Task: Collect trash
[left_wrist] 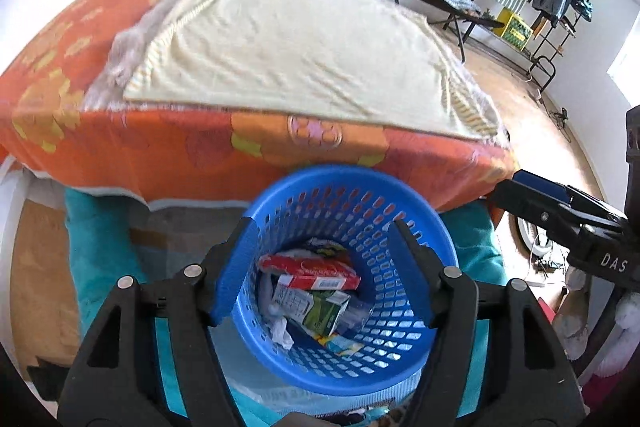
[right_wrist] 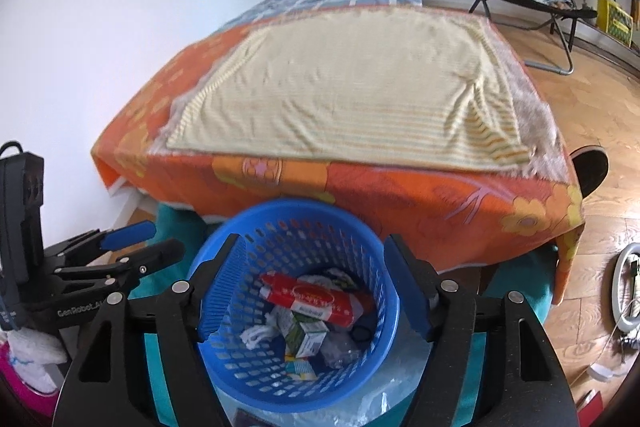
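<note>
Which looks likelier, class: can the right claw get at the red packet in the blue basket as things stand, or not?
Probably yes. The right claw is open above the blue basket, and the red packet lies on top of the trash with nothing over it.

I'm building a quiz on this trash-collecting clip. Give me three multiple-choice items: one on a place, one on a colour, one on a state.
1. Where is the red packet?
A. On the bed
B. Inside the basket
C. On the folding chair

2. What colour is the basket?
A. Blue
B. Green
C. White

3. What state is the left tool in?
A. Shut on a carton
B. Shut on nothing
C. Open

Answers:
1. B, it lies on top of the other trash within the basket's walls.
2. A, its perforated wall is blue in both views.
3. C, its fingers stand wide apart over the basket, holding nothing.
</note>
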`<state>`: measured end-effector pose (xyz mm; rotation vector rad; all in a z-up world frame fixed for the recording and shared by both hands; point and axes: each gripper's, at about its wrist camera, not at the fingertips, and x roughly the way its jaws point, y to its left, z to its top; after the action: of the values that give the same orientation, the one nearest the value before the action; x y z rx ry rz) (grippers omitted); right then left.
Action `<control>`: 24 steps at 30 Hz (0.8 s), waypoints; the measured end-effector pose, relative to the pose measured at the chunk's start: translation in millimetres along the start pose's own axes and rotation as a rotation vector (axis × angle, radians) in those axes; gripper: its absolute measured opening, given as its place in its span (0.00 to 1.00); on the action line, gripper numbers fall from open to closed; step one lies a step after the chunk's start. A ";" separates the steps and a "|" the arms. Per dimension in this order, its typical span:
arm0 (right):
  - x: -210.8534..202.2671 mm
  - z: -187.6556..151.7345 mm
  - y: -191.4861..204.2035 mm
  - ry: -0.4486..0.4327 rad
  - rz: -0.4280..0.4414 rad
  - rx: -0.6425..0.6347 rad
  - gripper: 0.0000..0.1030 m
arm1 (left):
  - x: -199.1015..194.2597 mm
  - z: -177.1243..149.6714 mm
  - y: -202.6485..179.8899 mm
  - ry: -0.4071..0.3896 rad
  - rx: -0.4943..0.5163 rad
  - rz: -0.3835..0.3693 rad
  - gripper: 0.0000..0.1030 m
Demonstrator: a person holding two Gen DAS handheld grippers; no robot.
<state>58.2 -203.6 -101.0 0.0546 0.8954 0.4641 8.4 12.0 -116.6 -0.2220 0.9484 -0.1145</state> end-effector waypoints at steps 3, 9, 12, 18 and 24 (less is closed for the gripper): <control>-10.8 7.7 -0.9 -0.042 -0.006 0.008 0.70 | -10.4 7.6 -3.8 -0.033 0.011 0.000 0.72; -31.3 23.2 -2.8 -0.121 -0.008 0.025 0.78 | -33.5 22.2 -14.2 -0.109 0.037 0.004 0.78; -39.8 28.9 -3.1 -0.149 -0.002 0.033 0.78 | -45.6 29.6 -17.3 -0.145 0.029 -0.003 0.80; -61.7 39.8 0.6 -0.230 -0.004 0.023 0.78 | -74.2 45.9 -25.0 -0.232 0.018 -0.007 0.83; -77.0 52.6 4.3 -0.283 0.010 0.007 0.78 | -108.0 65.1 -38.6 -0.351 0.042 0.000 0.96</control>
<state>55.6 -223.8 -9.9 0.1280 0.6193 0.4492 -1.0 4.4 14.7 -0.1960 0.5965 -0.0917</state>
